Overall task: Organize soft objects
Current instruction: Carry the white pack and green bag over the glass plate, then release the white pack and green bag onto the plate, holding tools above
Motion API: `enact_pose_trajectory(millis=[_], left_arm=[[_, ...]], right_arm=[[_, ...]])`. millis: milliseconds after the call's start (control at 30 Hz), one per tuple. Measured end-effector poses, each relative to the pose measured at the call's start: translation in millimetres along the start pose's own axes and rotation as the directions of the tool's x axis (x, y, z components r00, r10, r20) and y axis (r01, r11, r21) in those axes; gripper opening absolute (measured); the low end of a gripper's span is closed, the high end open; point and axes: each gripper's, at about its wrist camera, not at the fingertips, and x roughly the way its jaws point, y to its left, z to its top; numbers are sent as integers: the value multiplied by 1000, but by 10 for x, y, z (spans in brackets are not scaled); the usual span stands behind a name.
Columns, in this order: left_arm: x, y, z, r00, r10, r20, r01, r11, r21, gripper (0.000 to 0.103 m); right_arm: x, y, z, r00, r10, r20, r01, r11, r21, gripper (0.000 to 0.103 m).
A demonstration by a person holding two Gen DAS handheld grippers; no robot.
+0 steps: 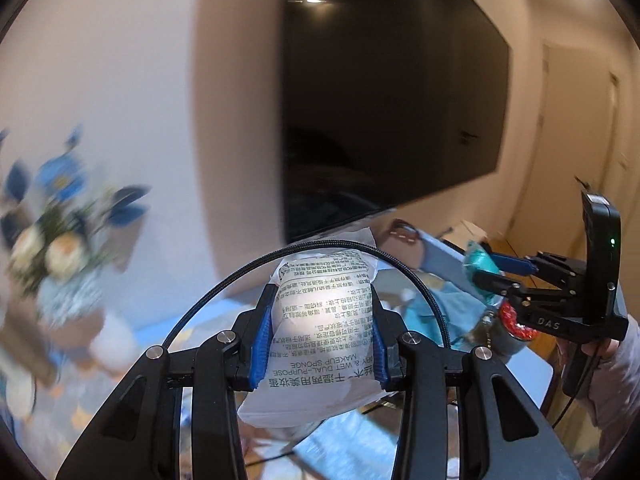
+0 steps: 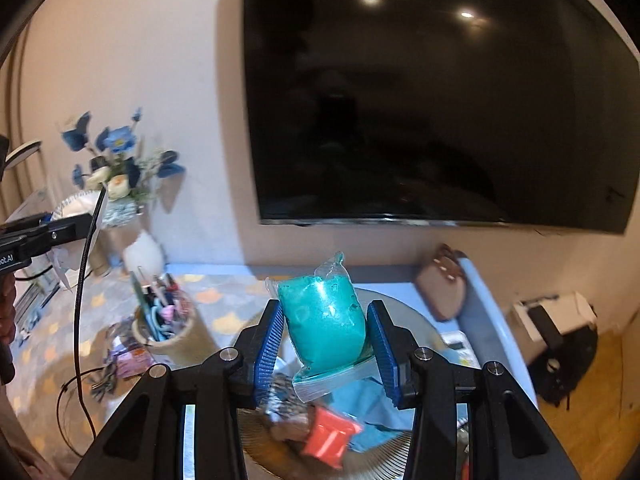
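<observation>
Makeup sponge packet (image 1: 324, 320), white, printed "DRY & WET DUAL-PURPOSE MAKEUP SPONGE", is clamped in left claw (image 1: 322, 320), clear above the table (image 1: 208, 320). Right claw (image 2: 326, 332) pinches teal sponge packet (image 2: 324, 320) over the table; "DAS" shows on its body.

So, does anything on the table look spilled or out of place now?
Nothing looks spilled. Near the pen cup, small packets lie loose on the table, not yet sorted. The white sponge packet and the teal packet are held up in the jaws.
</observation>
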Motion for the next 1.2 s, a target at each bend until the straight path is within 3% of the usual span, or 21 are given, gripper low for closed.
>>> enact_pose_trajectory(millis=[133,300,533,733,800,867,1100,1133,1167,1200], left_arm=[[317,-248,42,998,-34,-47,38,996,84,37],[667,-495,-13,987,-99,-130,115,986,123,37],[1094,-811,-186,960,-59,-274,121,969,216,38],[1197,-894,-194,951,-52,-303,128,963,237,40],[1205,-895,-211,950,-46,-309,124,964,236,46],[1238,-891,-200,948,-41,-316,121,964,236,47],[1192,-861,-176,953,-40,-301,113,966,232,49],[1195,-854,-177,953,-39,-300,112,966,231,54],[1189,-848,-178,954,-40,-298,112,967,228,65],[1177,-843,-176,955,-44,-293,113,968,222,67]], right_arm=[[-44,-101,-55,1000,-31,-4,31,999,24,43],[-42,-164,-116,997,-70,-23,71,997,36,43],[96,-282,-201,985,-135,-108,144,986,81,43],[177,-343,-264,980,-136,-148,153,982,110,43],[200,-337,-265,980,-123,-156,141,984,111,45],[237,-317,-275,980,-104,-171,124,987,106,65],[239,-268,-287,980,-106,-170,124,987,99,68],[236,-268,-287,980,-106,-170,124,988,97,68],[237,-264,-287,980,-107,-171,124,988,96,68],[234,-262,-286,979,-108,-171,125,987,96,68]])
